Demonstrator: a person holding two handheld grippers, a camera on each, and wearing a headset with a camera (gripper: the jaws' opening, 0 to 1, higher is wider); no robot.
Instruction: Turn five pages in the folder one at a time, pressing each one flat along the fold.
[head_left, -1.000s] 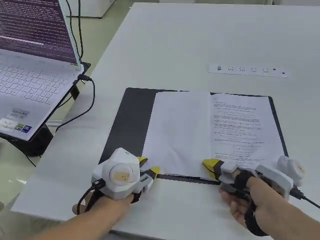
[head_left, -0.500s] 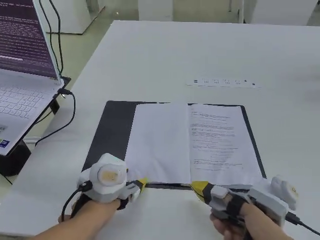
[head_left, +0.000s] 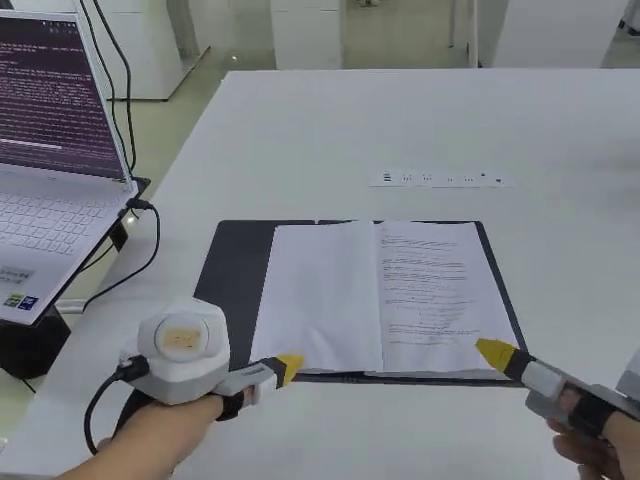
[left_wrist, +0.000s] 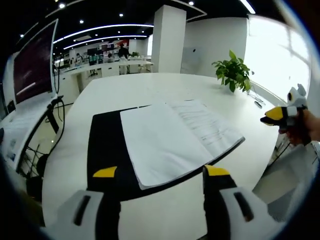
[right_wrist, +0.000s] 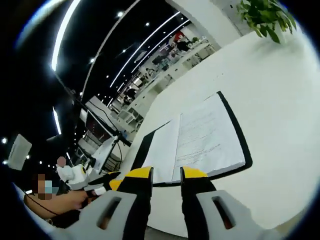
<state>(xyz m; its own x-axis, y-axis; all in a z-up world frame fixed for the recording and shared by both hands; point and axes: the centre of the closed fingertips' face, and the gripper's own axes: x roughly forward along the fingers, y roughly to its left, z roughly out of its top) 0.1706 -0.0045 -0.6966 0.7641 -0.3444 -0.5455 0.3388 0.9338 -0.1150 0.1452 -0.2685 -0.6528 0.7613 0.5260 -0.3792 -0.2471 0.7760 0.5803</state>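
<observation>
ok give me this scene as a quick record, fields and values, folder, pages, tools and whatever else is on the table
folder: open, flat on the white table
left page: blank, lying flat
right page: printed text, lying flat
left tool: jaws wide apart, holding nothing, at the folder's near left edge
right tool: narrow gap between jaws, holding nothing, by the folder's near right corner
contact with paper: cannot tell for either tool
laptop: open, screen on, left of the folder
power strip: beyond the folder
</observation>
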